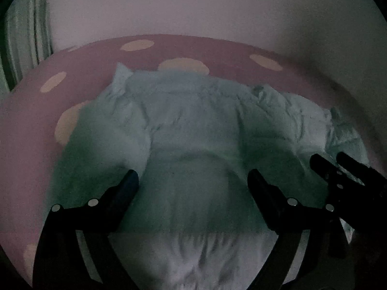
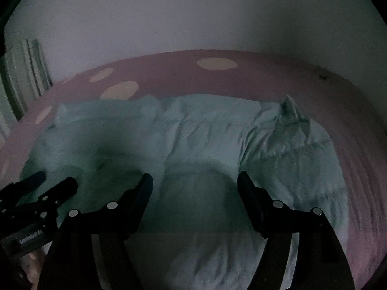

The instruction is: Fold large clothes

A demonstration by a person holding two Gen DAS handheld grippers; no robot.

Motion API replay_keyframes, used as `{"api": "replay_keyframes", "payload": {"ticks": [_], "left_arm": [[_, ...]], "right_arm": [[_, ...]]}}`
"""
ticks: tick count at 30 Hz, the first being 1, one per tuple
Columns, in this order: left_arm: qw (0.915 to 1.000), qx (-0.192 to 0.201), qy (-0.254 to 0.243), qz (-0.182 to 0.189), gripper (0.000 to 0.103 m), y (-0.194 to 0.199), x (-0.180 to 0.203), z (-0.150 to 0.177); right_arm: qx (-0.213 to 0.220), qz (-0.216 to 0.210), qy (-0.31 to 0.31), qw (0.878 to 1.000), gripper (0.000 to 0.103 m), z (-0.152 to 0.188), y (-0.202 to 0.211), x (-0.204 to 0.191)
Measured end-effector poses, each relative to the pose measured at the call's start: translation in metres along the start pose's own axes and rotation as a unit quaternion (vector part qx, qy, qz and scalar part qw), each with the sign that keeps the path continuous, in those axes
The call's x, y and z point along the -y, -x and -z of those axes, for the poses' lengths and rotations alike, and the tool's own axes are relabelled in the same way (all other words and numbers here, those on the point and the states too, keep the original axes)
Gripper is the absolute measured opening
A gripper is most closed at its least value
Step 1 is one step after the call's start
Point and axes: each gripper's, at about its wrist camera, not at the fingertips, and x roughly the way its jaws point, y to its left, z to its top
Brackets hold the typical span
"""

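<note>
Pink bedsheet (image 1: 101,72) with pale oval spots is covering the bed under a plain wall (image 1: 193,7); the light is dim. A pale puffy jacket (image 1: 193,120) is lying spread across the sheet, rumpled, reaching the near edge. I am holding my left gripper (image 1: 193,181) over the jacket's near middle, jaws standing wide, nothing between them. My right gripper (image 2: 194,183) is hanging just beside it, over the same part of the jacket, jaws also apart and empty. I am seeing no containers. A striped curtain (image 2: 26,67) is showing at far left.
</note>
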Motion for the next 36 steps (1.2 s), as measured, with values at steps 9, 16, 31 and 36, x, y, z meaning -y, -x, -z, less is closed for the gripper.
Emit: {"api": "replay_keyframes", "payload": {"ticks": [9,16,31,36], "left_arm": [[0.9983,-0.029,-0.04,-0.03,0.092,-0.032,0.009,0.029],[0.999,-0.023,-0.033,-0.019,0.085,-0.008,0.008,0.021],[0.9977,-0.047,0.017,-0.045,0.087,-0.073,-0.031,-0.066],[0.9965,-0.052,-0.029,-0.059,0.089,-0.094,-0.024,-0.054]], "right_arm": [[-0.039,0.018,0.031,0.999,0.072,0.033,-0.034,-0.012],[-0.03,0.003,0.021,0.999,0.072,0.018,-0.011,-0.006],[-0.056,0.017,-0.002,0.998,0.073,-0.056,-0.08,0.006],[-0.067,0.027,0.004,0.997,0.076,-0.045,-0.102,0.006]]}}
